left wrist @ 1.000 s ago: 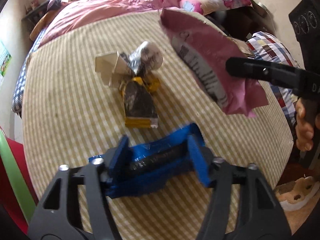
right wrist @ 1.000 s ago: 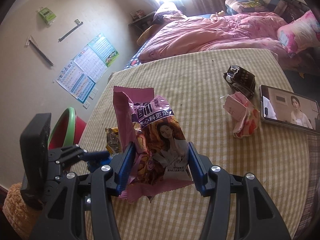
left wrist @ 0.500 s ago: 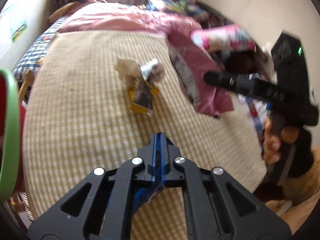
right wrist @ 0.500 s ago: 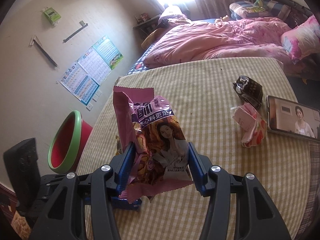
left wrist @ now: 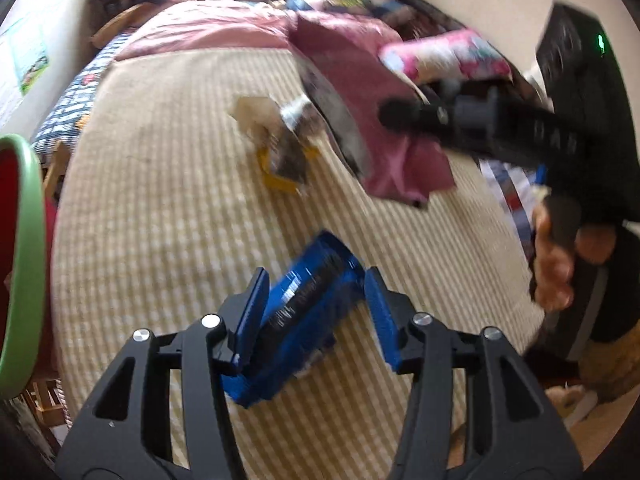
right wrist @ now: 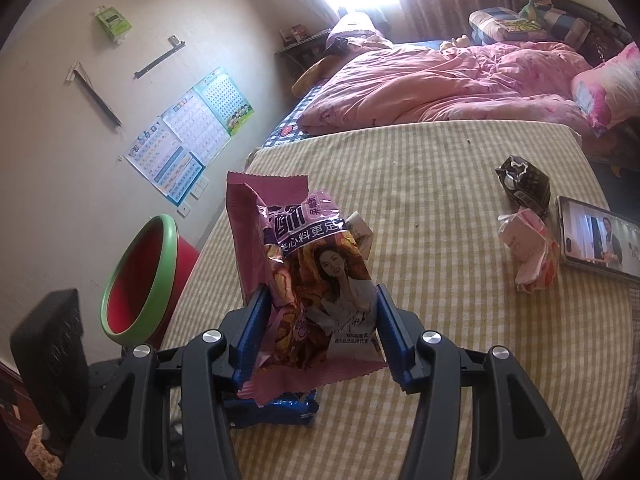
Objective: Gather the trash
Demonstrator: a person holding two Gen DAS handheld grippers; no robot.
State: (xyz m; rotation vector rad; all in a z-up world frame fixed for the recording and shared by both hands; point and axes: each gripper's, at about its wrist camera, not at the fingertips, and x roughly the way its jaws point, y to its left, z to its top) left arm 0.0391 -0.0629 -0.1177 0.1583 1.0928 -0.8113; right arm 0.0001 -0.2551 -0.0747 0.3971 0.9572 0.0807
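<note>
Checked tablecloth (right wrist: 440, 184) w/ scattered litter — right gripper (right wrist: 318, 332) clamping pink snack bag (right wrist: 304, 280); left gripper (left wrist: 316, 316) just reopening, fingers straddling blue wrapper (left wrist: 304, 316), unpinched.

A tabletop (right wrist: 460, 184) stands in front of a bed (right wrist: 440, 88). A bin (right wrist: 136, 280) sits on the floor off the tabletop's left edge, below posters on the wall (right wrist: 188, 132). On the tabletop's right side, a carton (right wrist: 524, 184) lies behind a crumpled wrapper (right wrist: 532, 256), with a phone (right wrist: 596, 236) just right of both. At the near edge, a snack bag (right wrist: 308, 280) stands upright above a flat packet (right wrist: 276, 416).
</note>
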